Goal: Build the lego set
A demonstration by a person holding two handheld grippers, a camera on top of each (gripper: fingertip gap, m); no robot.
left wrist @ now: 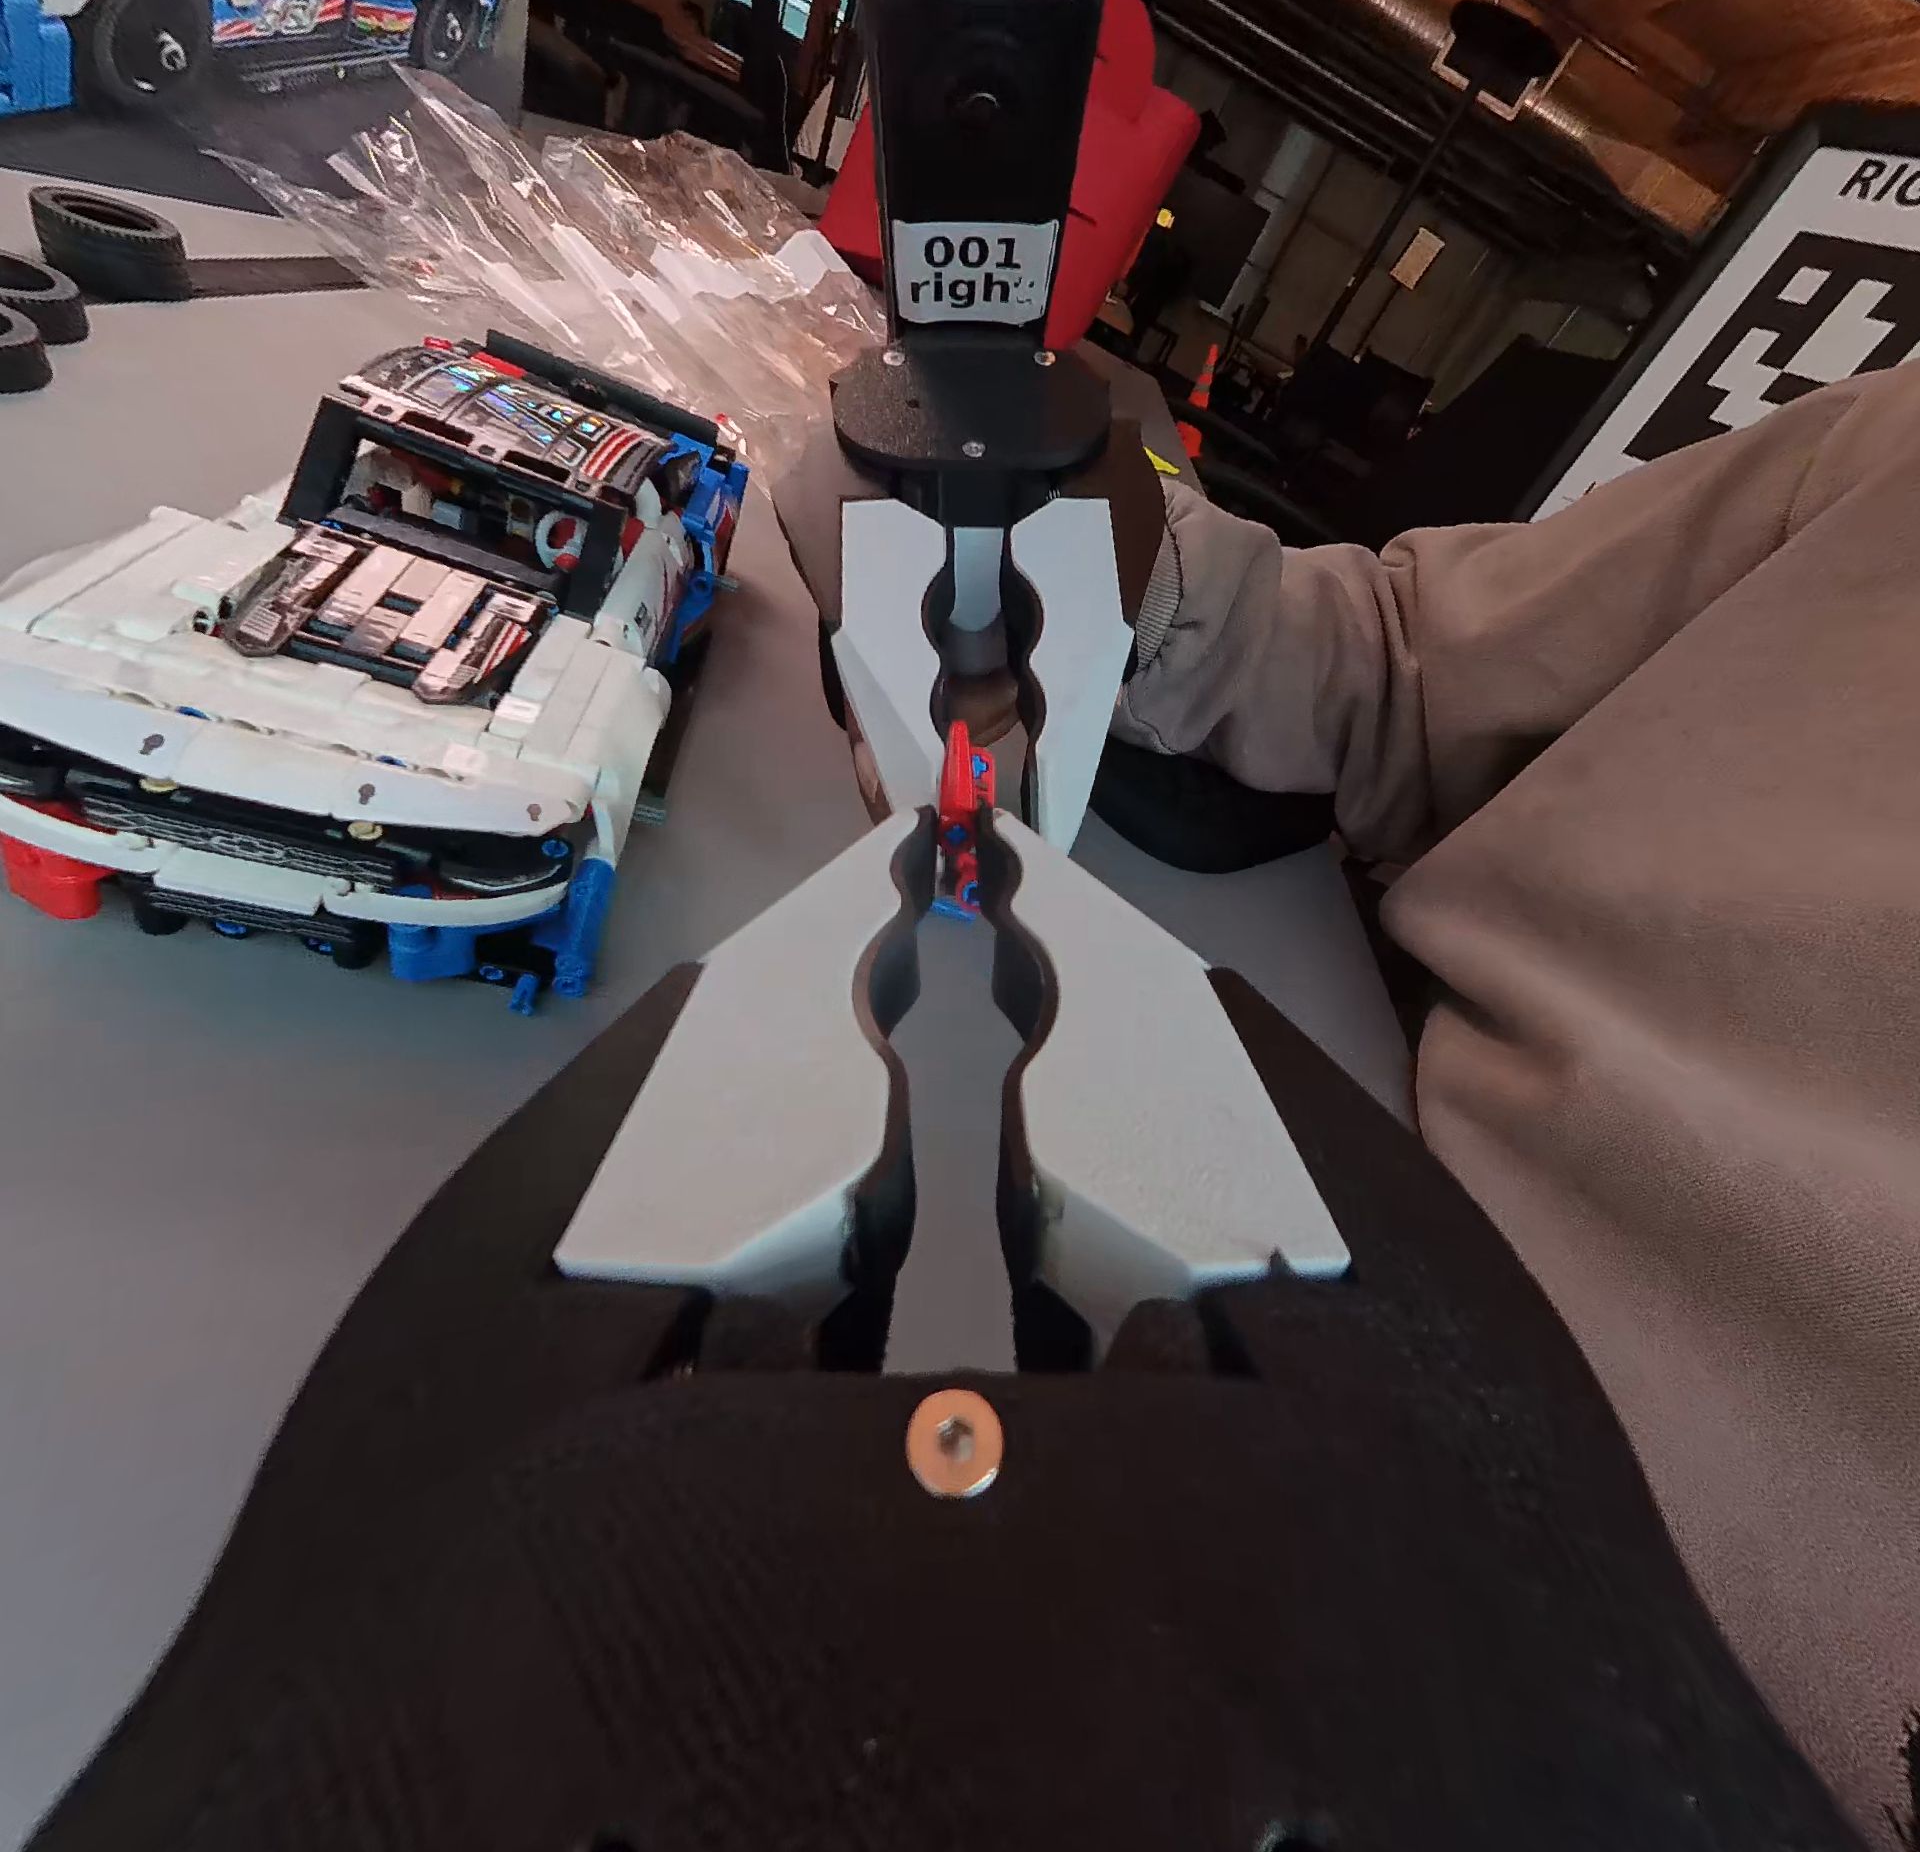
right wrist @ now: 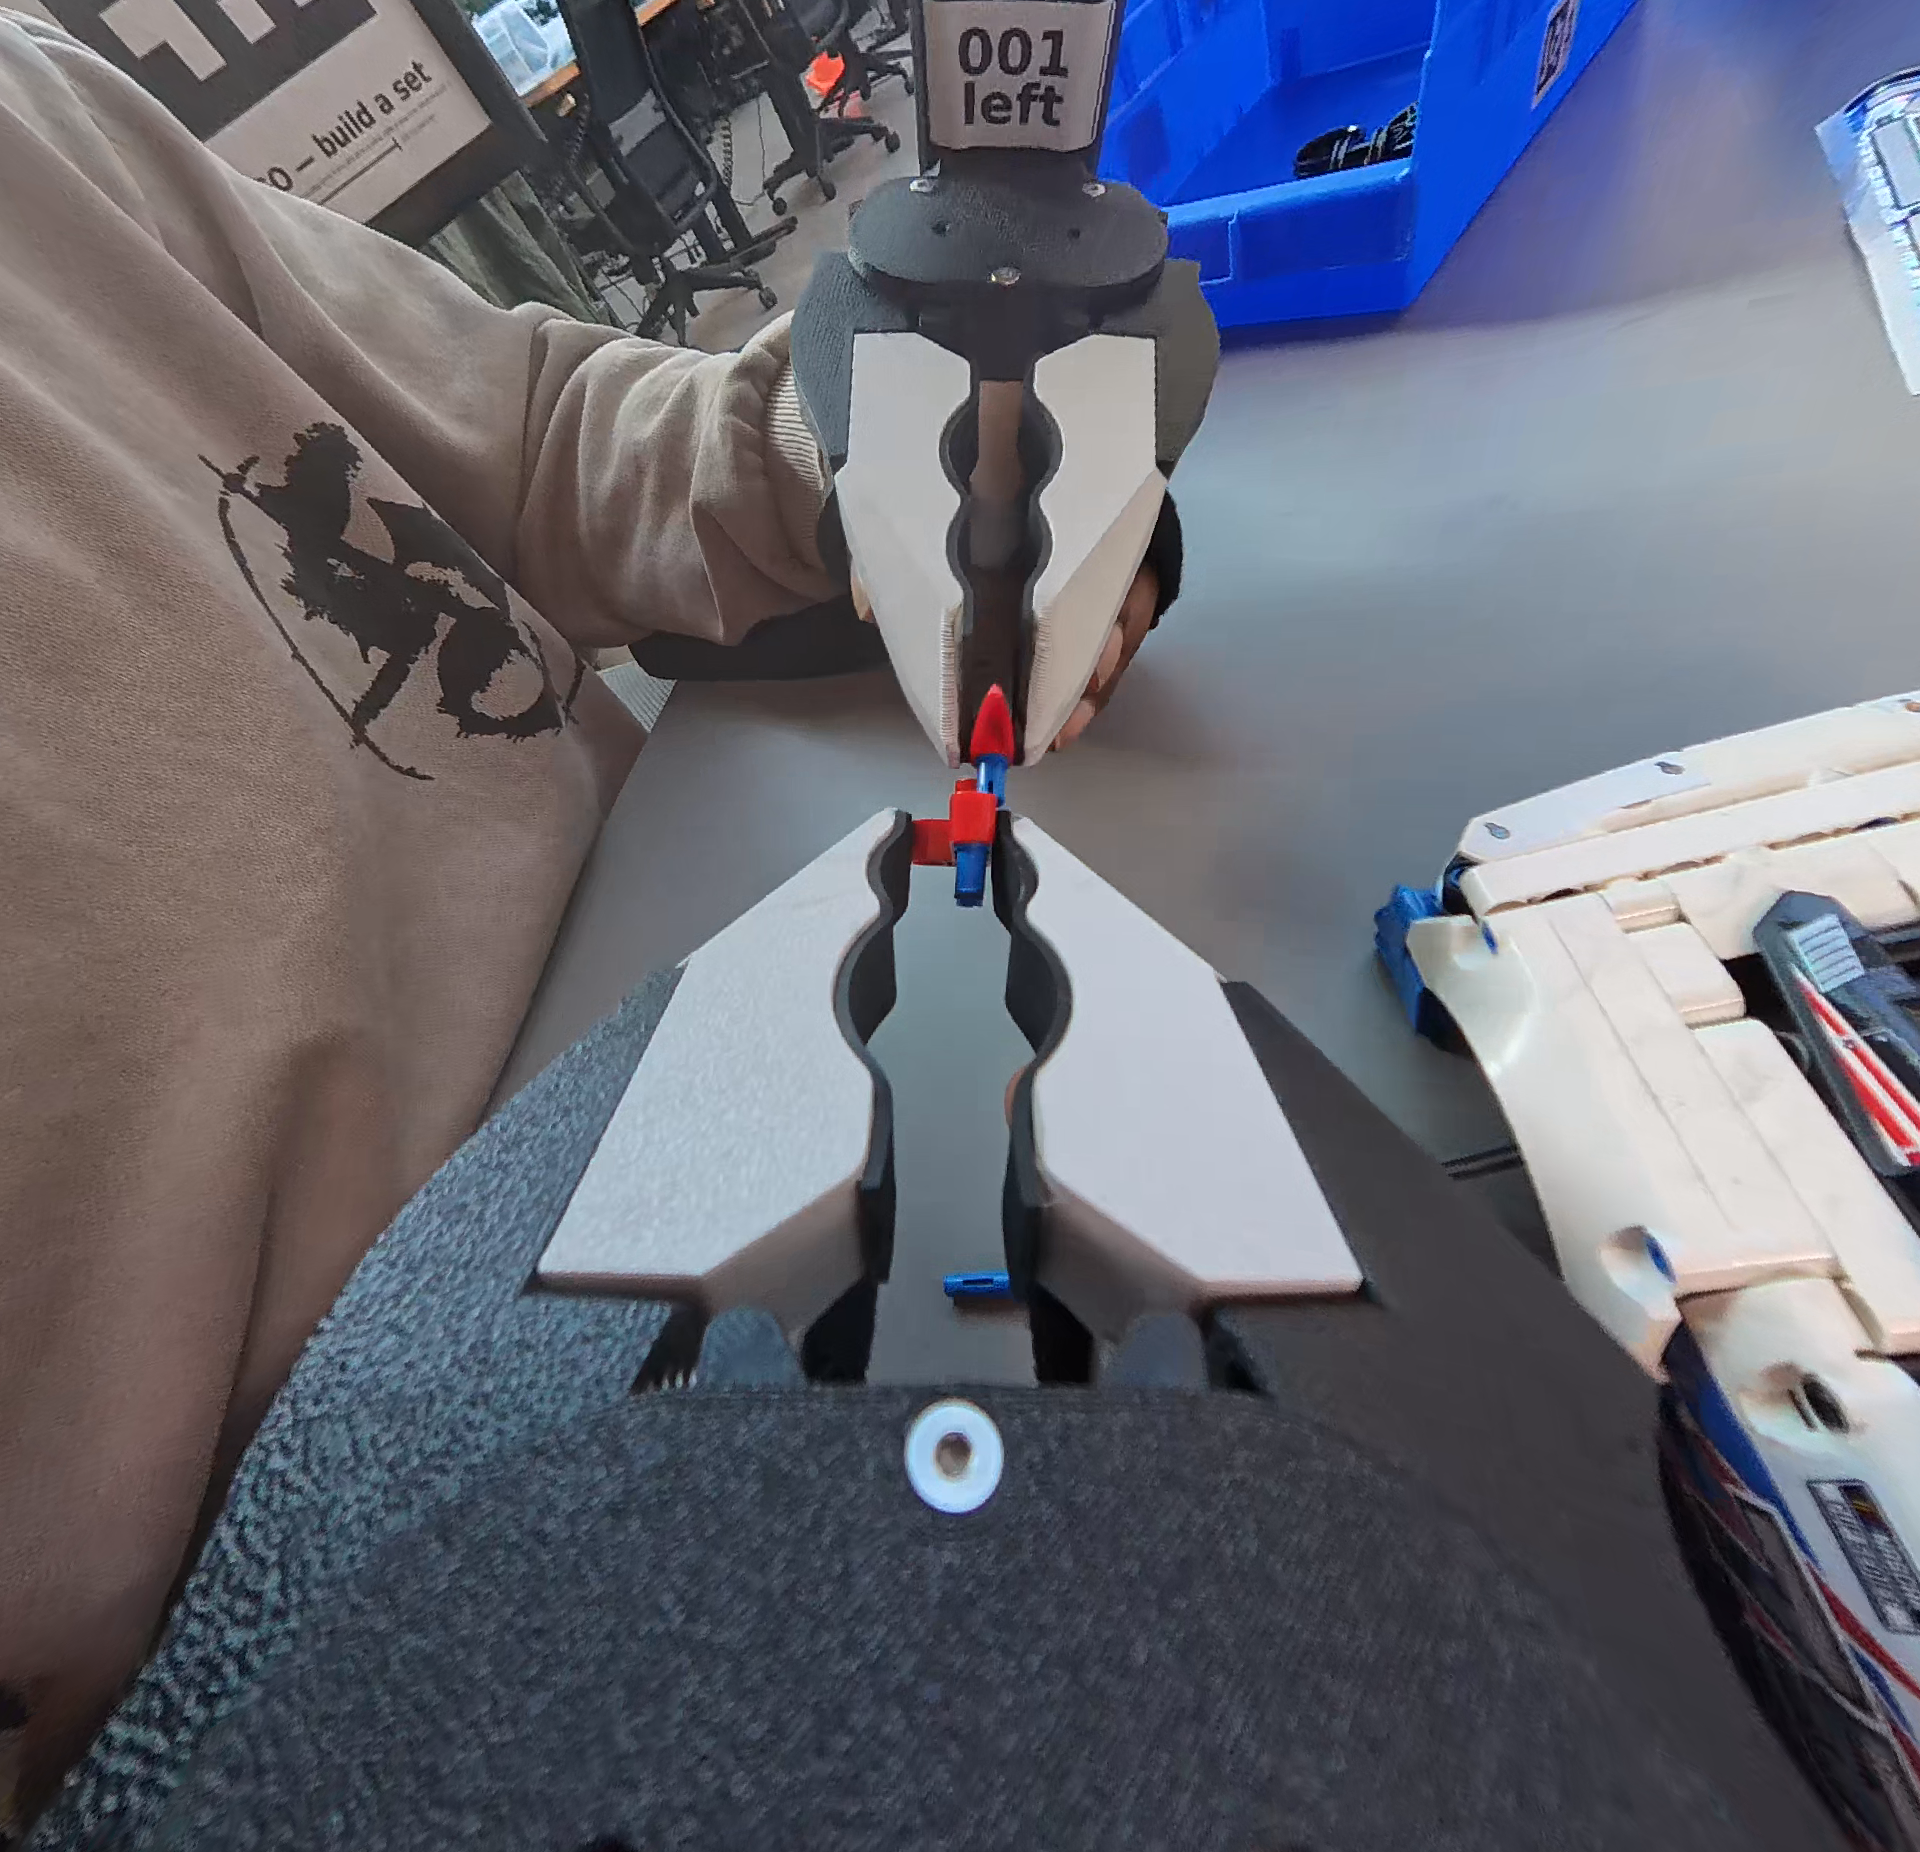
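A tiny red and blue lego piece (right wrist: 966, 836) is hanging in the air just over the near edge of the desk (right wrist: 1455, 555), and the left gripper (right wrist: 987, 758) and right gripper (right wrist: 951, 831) are both pinching it from opposite ends, tips nearly touching. It looks light, hard and slippery, so I think holding the chunky red part is safest, since the thin blue pin could pop loose. The big white lego car (left wrist: 343, 680) is sitting well apart on the desk, with a loose blue pin (right wrist: 975, 1283) lying nearer.

- A small red-and-blue Lego piece (right wrist: 971, 831), red connector on blue pins, is held off the grey table, tip to tip between the two grippers.
- The part-built Lego car (left wrist: 343, 659), white with red and blue corners and no wheels, rests on the table.
- One loose blue pin (right wrist: 975, 1283) lies flat on the table.
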